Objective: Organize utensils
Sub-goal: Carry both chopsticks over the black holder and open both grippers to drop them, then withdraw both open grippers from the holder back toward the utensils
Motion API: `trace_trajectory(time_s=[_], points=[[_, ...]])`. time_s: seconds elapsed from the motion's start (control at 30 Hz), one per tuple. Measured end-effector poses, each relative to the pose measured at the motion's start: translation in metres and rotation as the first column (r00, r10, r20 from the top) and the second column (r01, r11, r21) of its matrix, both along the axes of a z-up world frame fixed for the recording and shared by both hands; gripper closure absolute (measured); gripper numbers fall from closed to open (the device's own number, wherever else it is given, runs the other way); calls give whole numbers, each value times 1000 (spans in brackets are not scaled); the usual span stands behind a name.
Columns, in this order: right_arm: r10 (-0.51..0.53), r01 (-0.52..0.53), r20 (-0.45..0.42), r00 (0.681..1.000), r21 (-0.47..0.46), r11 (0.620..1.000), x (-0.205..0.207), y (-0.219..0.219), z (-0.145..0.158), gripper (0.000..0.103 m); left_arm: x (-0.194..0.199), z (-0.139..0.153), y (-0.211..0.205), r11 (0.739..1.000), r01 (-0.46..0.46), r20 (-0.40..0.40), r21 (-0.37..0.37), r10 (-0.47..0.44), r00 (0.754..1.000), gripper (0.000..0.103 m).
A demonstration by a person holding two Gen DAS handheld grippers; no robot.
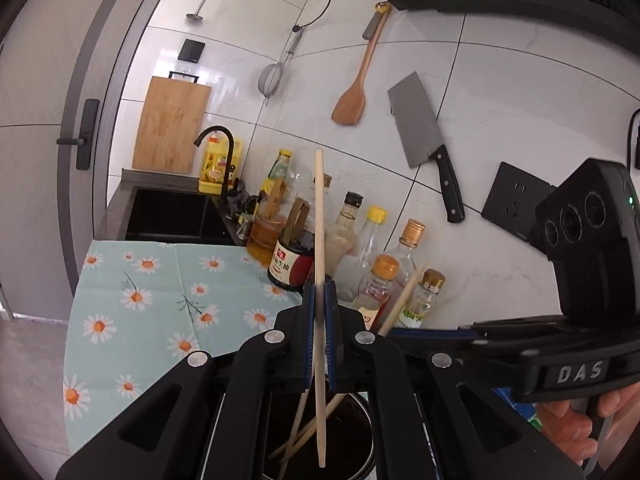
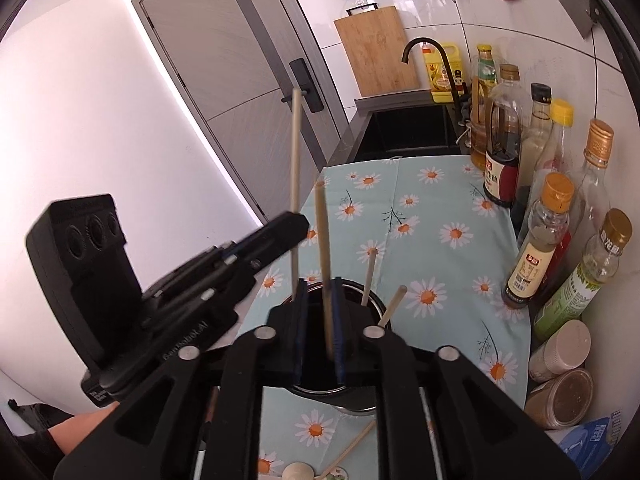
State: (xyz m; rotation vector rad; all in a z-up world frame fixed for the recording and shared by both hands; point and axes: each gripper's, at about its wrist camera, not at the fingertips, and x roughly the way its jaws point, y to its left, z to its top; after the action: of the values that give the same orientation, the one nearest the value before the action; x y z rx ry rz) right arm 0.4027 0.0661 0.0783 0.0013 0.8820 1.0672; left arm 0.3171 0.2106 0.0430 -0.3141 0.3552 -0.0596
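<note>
Counter [image 2: 400,148] runs along the tiled wall, covered by a daisy-print cloth [image 2: 436,216]; black sink [image 2: 404,128] at 12 o'clock of the cloth, bamboo cutting board [image 2: 376,52] leaning on the wall behind it. Row of sauce and oil bottles [image 2: 504,136] along the cloth's 3 o'clock edge. On the wall: cleaver [image 1: 424,136], wooden spatula [image 1: 354,92], mesh strainer [image 1: 274,78]. Dark round utensil holder [image 2: 352,400] stands on the cloth at the near end, several chopsticks already leaning inside. Left gripper [image 1: 319,308] is clamped on one wooden chopstick [image 1: 319,216], held near upright, lower tip hanging over the holder's mouth. Right gripper [image 2: 319,320] sits directly over the holder, jaws slightly apart; a chopstick [image 2: 322,248] stands upright between them, near the right pad; can't tell if it touches the pad. Two more chopstick ends [image 2: 370,276] poke out of the holder at 1 o'clock of the right gripper. A wooden spoon [image 2: 298,472] and one loose chopstick [image 2: 352,448] lie on the cloth at 6 o'clock of the holder.
</note>
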Motion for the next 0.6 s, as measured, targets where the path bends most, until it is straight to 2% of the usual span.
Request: trace_trajectory(time_s=[0.5,0.6], points=[[-44,44,8,999,17,999,-18,-27,14,86,-17,3,-6,1000,-9,-46,19,10,999,97],[-48,48,-15,999,23,999,-27,-34,13,86,-26,2,-10,1000,1,-56,16,0,998,97]])
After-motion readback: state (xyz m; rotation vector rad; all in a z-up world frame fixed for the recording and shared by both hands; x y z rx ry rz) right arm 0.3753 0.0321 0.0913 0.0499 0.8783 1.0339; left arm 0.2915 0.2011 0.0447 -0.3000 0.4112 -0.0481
